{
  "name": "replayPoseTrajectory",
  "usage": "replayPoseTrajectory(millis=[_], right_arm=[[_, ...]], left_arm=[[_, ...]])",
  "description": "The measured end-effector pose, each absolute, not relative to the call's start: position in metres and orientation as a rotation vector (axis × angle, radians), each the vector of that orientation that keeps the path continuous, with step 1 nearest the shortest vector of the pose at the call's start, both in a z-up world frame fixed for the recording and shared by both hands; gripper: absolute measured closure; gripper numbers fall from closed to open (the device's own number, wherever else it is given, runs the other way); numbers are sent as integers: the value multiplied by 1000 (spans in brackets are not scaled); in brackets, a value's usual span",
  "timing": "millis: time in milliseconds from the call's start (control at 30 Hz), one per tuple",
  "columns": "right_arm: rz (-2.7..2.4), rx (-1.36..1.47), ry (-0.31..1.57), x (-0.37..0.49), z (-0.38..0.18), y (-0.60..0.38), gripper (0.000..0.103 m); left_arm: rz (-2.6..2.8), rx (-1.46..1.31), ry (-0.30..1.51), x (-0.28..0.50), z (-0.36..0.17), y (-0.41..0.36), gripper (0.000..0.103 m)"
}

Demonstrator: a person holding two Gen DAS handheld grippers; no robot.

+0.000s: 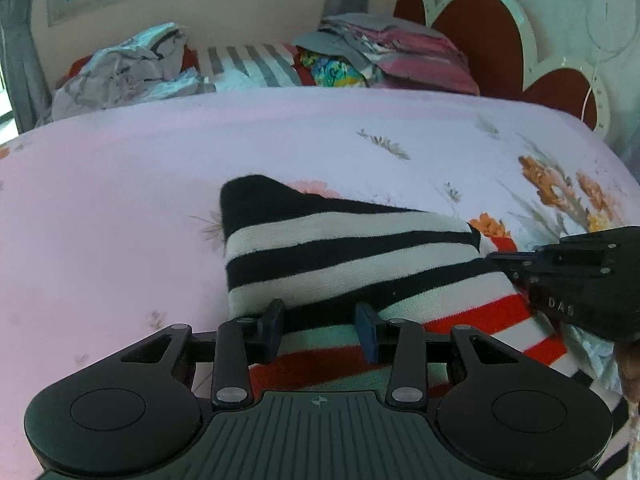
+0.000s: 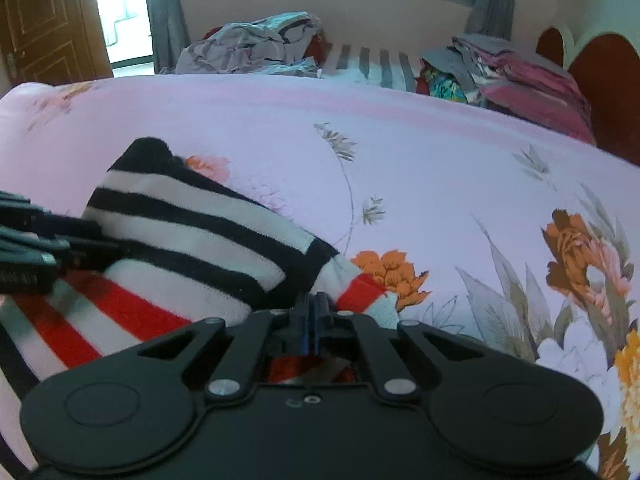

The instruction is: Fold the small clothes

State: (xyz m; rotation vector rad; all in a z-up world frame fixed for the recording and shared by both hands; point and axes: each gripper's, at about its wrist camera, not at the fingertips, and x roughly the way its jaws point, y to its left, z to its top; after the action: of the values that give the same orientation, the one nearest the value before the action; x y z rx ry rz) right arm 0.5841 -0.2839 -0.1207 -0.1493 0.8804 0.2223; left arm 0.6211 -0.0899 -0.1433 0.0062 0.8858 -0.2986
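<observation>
A striped knit garment (image 1: pixel 344 256), black, white and red, lies partly folded on the pink floral bedspread (image 1: pixel 120 208). My left gripper (image 1: pixel 320 330) is open, its fingers apart just over the garment's near edge. My right gripper (image 2: pixel 314 312) is shut on the striped garment (image 2: pixel 192 236) at its right edge, near a red-and-white cuff. The right gripper also shows at the right of the left wrist view (image 1: pixel 576 276), and the left gripper at the left of the right wrist view (image 2: pixel 36 248).
The bedspread (image 2: pixel 400 168) stretches far and right with orange flower prints. At the back lie a crumpled grey sheet (image 1: pixel 128 68), a grey-striped cloth (image 1: pixel 248 64) and a pile of pink and grey clothes (image 1: pixel 392 48). A red-and-white headboard (image 1: pixel 500 40) stands at right.
</observation>
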Motion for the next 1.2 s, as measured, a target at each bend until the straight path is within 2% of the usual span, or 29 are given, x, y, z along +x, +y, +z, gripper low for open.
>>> replayPoseTrajectory(millis=[33,67,100,133,200,367,500,667,767,800,867,1000,1200], right_arm=[[228,-114,870,579,-114,-289,96],[231,-67,848,570,-106,-298,77],[242,-10,828,559,-98,-309,48],[262,47,828,550,-94,-320,38],[287,185,869,531,-93,-344,42],[327,483,966,498,-119,-386,42],[373,721,1014,495,-149,-395,39],[416,899,998,500,-168,-405,37],[454,867,998,510,-169,-400,40],[466,845,996,515,-169,-394,42],[475,771,994,523,-164,-380,45],[465,576,988,528,-150,-360,60],[443,432,965,522,-140,-346,66]], left_arm=[[-280,10,858,610,-138,-86,60],[-264,21,848,601,-136,-82,33],[-244,44,837,589,-133,-77,11],[-244,54,817,578,-131,-73,10],[-272,38,853,565,-133,-62,10],[-302,-123,927,553,-144,-37,10],[-344,-287,985,558,-157,-35,22],[-328,-368,1014,560,-173,-38,21],[-310,-345,1007,562,-175,-48,22],[-306,-336,1006,564,-175,-53,28],[-301,-311,999,569,-171,-66,31],[-282,-243,982,569,-163,-76,41],[-254,-108,943,561,-149,-90,55]])
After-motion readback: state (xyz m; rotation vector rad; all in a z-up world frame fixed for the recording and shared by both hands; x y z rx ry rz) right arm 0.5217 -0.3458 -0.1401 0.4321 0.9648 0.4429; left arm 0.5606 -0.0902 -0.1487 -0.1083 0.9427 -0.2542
